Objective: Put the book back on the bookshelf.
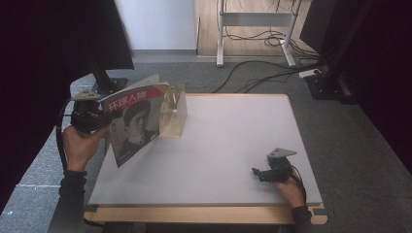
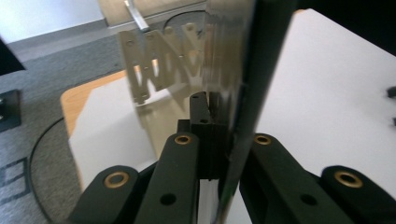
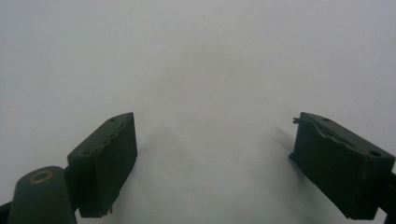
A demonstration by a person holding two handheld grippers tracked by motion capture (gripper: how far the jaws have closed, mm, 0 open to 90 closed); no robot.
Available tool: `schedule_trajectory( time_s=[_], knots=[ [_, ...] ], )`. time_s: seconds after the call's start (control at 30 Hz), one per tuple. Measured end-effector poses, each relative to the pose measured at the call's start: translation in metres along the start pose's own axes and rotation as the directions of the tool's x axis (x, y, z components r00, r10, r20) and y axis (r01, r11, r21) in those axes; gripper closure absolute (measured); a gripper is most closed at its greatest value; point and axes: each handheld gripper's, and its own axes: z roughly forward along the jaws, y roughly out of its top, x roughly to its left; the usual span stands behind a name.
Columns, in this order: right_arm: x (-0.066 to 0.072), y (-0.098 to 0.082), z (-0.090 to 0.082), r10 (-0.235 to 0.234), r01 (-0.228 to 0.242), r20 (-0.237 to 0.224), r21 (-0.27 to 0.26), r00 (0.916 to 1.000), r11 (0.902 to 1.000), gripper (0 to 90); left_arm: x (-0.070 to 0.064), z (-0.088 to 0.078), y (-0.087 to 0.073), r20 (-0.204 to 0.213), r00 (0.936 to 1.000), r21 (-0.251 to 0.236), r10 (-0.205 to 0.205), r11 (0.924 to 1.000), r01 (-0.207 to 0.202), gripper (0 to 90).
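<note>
My left hand-held gripper [image 1: 99, 118]: I hold it up at the far left edge of the surface. Its jaws are pressed together on the edge of the magazine. In the left gripper view [image 2: 212, 135] the thin dark edge of the magazine runs up between the two black jaws.

My left hand [image 1: 80, 145]: it wraps around the left hand-held gripper, just off the left side of the surface.

Magazine [image 1: 133, 124]: it is lifted up and tilted, at the far left of the surface. Its cover faces me. The cover has a red band on top with white letters, and a picture of a person under that. In the left gripper view I see it edge-on [image 2: 261, 70].

Wooden rack [image 1: 175, 114]: it stands on the surface, just to the right of the magazine. It is light in colour. The magazine's far corner is right beside it, but I cannot tell if they touch. In the left gripper view [image 2: 161, 60] it is blurry and has zigzag slats with small holes.

My right hand-held gripper [image 1: 262, 174]: it rests low on the near right part of the surface, well apart from the magazine. In the right gripper view [image 3: 219, 163] its jaws are wide apart with nothing between them.

My right hand [image 1: 290, 188]: it holds the right hand-held gripper near the near edge.

Surface [image 1: 233, 141]: it is white and flat with a wooden rim.
</note>
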Motion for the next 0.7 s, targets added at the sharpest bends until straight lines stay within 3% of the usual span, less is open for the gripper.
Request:
schedule_trajectory(
  time_s=[0.3,0.7],
  knots=[
    [0.0,0.0,0.0,-0.001,0.001,-0.002,0.0,1.0,1.0,12.9,0.014,0.009,0.002,-0.035,0.9979,-0.01,-0.054,0.9985,0.054,87.0],
    [0.0,0.0,0.0,0.0,0.0,-0.002,0.0,1.0,1.0,12.9,0.025,0.04,0.012,-0.072,0.9936,-0.03,-0.087,0.996,0.085,87.0]
  ],
)
